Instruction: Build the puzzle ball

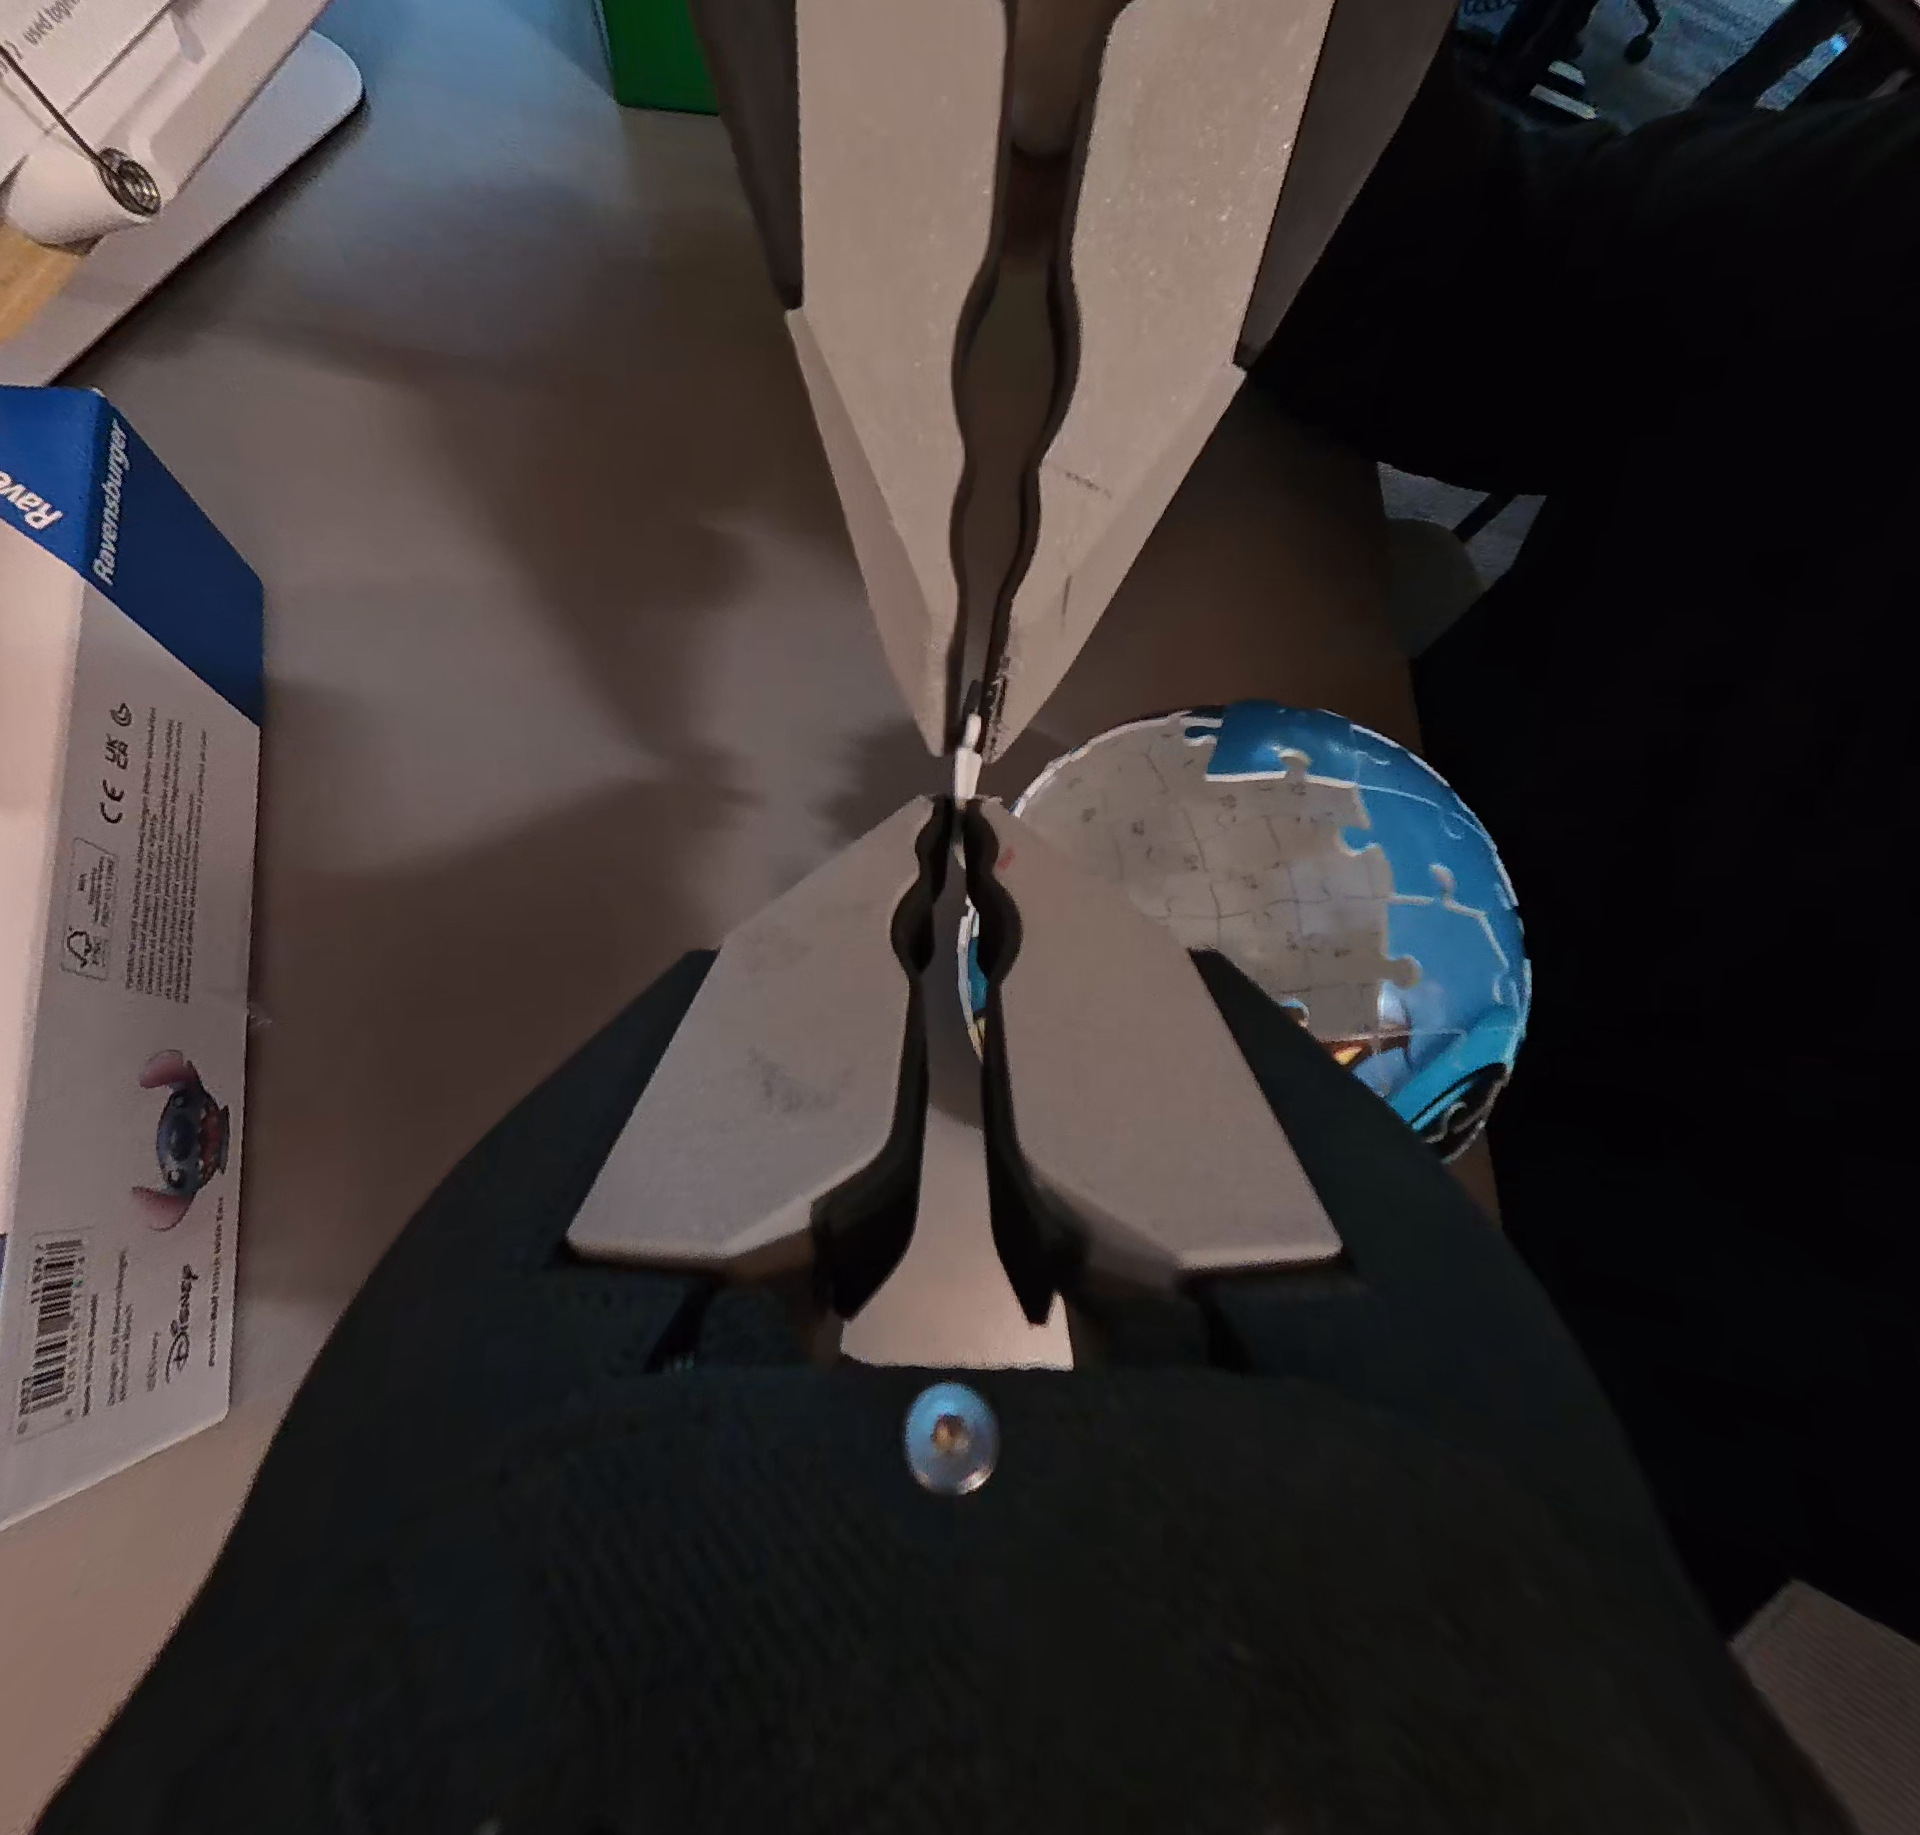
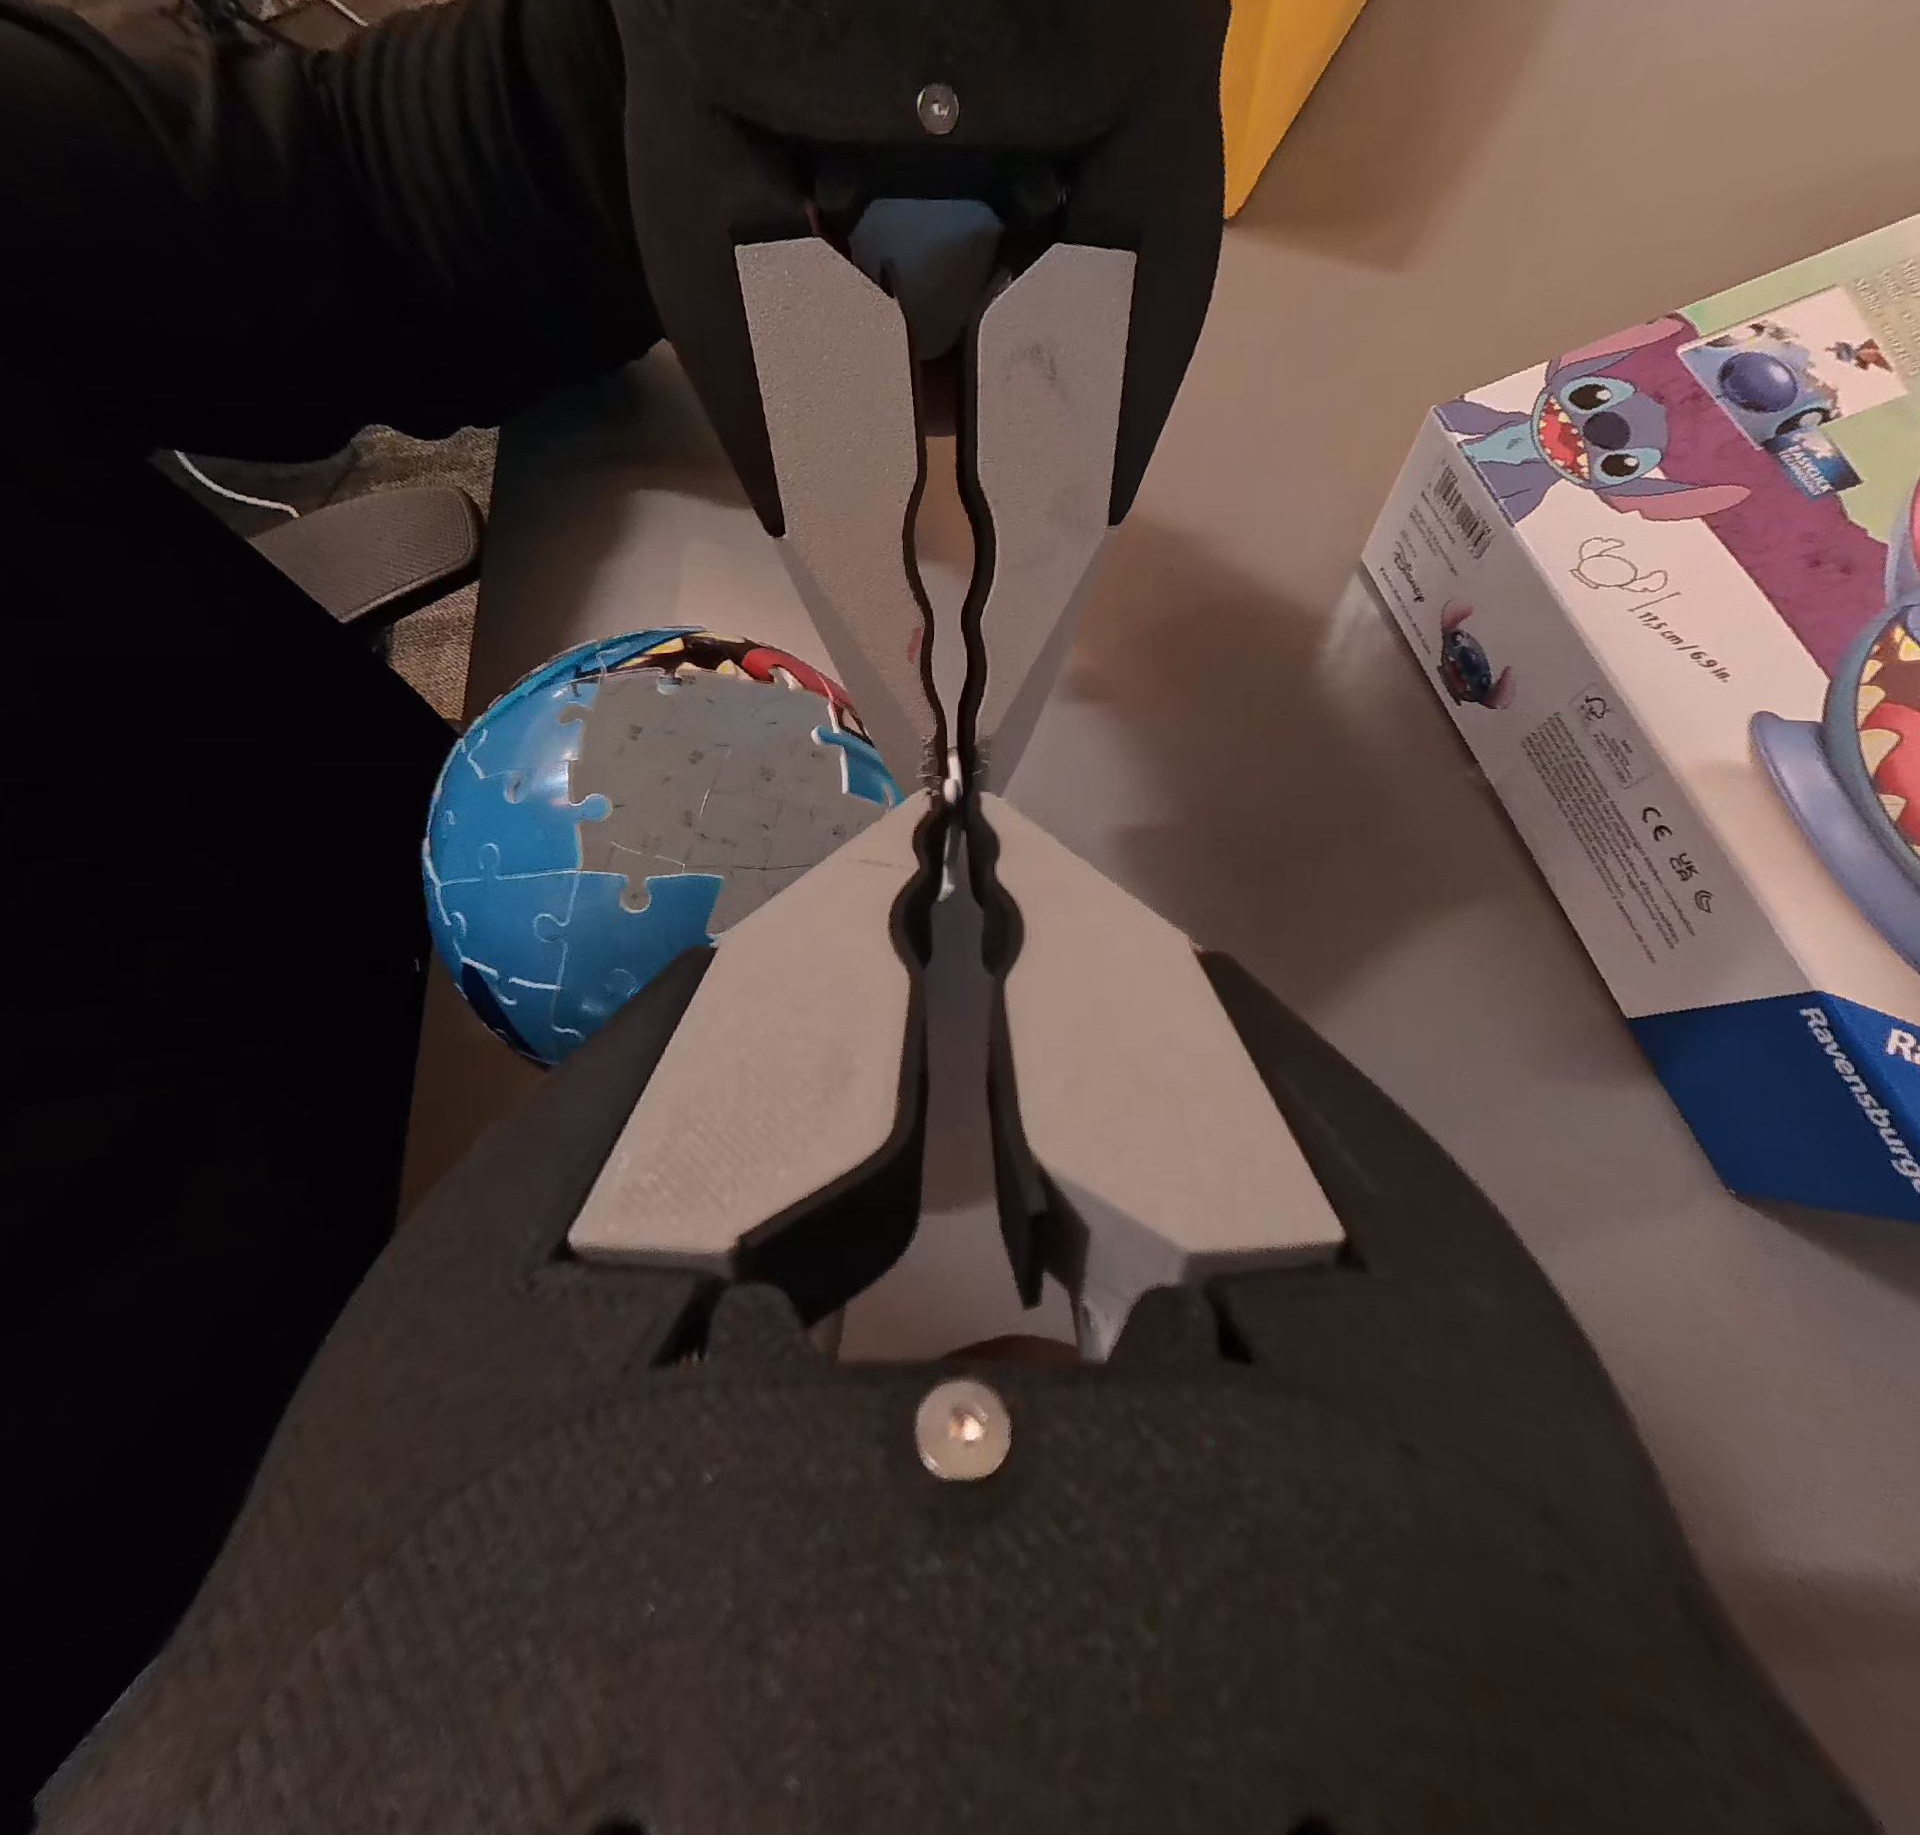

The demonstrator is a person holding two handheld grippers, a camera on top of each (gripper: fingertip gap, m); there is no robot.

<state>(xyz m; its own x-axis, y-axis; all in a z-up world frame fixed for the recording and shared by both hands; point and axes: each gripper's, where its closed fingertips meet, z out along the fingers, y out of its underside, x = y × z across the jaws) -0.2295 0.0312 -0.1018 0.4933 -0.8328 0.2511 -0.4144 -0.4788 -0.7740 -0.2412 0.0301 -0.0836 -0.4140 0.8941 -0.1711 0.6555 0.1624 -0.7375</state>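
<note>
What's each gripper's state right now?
Left gripper: shut on the small white piece.
Right gripper: shut on the same small white piece, tip to tip.

Two grippers meet tip to tip over the table, ball on one side and box on the other.

The left gripper (image 1: 958,819) and right gripper (image 2: 951,829) face each other, tips touching on what may be a small white puzzle piece (image 1: 968,762), edge-on. The partly built blue-and-grey puzzle ball (image 2: 644,829) lies near the table's (image 2: 1299,435) edge, left of the tips in the right wrist view. The white-and-blue cardboard puzzle box (image 2: 1683,746) lies well apart on the opposite side, flat on the table.
</note>
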